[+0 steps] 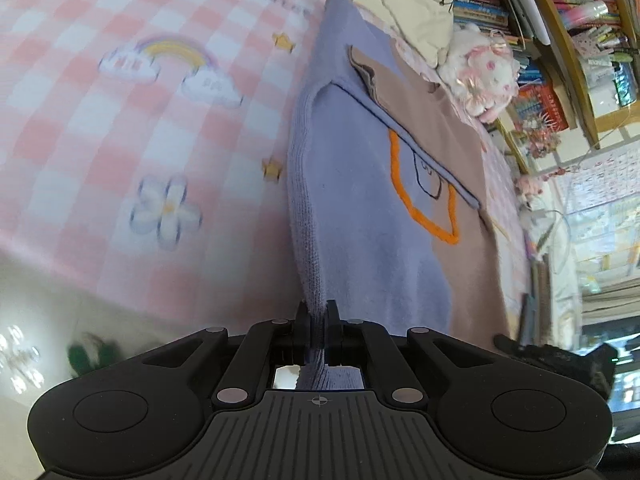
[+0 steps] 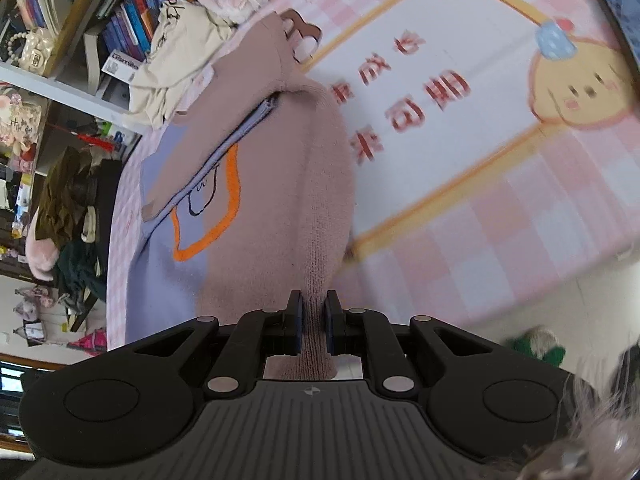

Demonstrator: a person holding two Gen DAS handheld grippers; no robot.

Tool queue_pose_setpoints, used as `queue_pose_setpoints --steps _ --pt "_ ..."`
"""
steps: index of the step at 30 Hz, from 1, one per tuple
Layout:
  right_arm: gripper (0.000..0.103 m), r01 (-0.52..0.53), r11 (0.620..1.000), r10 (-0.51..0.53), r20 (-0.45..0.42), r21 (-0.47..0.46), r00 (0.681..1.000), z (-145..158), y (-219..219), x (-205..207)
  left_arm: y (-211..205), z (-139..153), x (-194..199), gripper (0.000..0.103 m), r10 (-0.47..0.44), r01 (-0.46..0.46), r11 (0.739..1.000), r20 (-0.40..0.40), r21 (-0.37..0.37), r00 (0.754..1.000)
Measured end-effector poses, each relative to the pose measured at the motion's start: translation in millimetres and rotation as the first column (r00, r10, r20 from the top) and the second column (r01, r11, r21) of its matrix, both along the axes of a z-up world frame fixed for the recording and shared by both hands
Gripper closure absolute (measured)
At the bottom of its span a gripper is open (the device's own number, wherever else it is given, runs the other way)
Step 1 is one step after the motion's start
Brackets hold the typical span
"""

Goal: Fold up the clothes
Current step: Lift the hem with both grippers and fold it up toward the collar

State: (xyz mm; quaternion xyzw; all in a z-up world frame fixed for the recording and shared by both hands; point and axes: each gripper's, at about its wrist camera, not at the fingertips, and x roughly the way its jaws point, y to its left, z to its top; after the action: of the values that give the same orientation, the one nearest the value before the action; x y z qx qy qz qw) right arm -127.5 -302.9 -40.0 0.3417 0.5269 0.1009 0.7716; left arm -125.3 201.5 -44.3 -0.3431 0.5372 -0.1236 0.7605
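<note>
A knit sweater (image 1: 360, 208), lilac on one half and dusty pink on the other with an orange outline on its front, lies on the pink checked bedspread (image 1: 100, 128). My left gripper (image 1: 318, 312) is shut on the lilac ribbed hem, which runs between its jaws. In the right wrist view the same sweater (image 2: 276, 184) stretches away from me, and my right gripper (image 2: 313, 304) is shut on the pink ribbed hem. Both hems are pulled taut and lifted off the bed toward the cameras. A sleeve is folded across the sweater's front.
A cream garment (image 1: 412, 8) and a white plush toy (image 1: 484, 76) lie at the bed's far end. Bookshelves (image 1: 560, 40) crowded with books stand beyond. Dark clothes (image 2: 76, 216) pile up beside the bed. The bed's near edge drops to a pale floor (image 2: 560, 300).
</note>
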Motion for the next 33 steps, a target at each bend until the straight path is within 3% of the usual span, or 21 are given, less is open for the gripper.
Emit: queue_pose_setpoints --steps 5,9,14,18,26,30,33 --pt "0.092 0.024 0.998 -0.023 -0.016 0.058 1.000 14 -5 -10 1 12 -7 0.099 0.002 -0.002 0.999 -0.004 -0.040 1.000" --pt "0.093 0.041 0.981 -0.061 0.100 0.187 0.993 48 -10 9 8 46 17 0.099 0.070 -0.052 0.990 0.142 -0.128 0.987" --pt "0.093 0.096 0.951 -0.174 0.250 0.295 0.952 73 -16 69 20 67 79 0.099 0.202 -0.130 0.960 0.289 -0.249 0.936" --pt "0.093 0.157 0.961 -0.224 0.300 0.229 0.927 75 -6 124 15 67 137 0.099 0.226 -0.162 0.964 0.335 -0.210 0.914" --pt "0.092 0.236 0.963 -0.262 0.237 0.130 0.936 30 15 207 3 27 216 0.098 0.235 -0.227 0.972 0.233 -0.062 0.944" --pt "0.086 0.292 0.955 -0.296 0.223 0.054 0.929 12 12 223 2 12 230 0.087 0.216 -0.221 0.975 0.169 0.013 0.962" --pt "0.083 0.308 0.950 -0.286 0.255 -0.049 0.924 16 3 227 4 17 236 0.072 0.153 -0.168 0.983 0.170 0.076 0.973"
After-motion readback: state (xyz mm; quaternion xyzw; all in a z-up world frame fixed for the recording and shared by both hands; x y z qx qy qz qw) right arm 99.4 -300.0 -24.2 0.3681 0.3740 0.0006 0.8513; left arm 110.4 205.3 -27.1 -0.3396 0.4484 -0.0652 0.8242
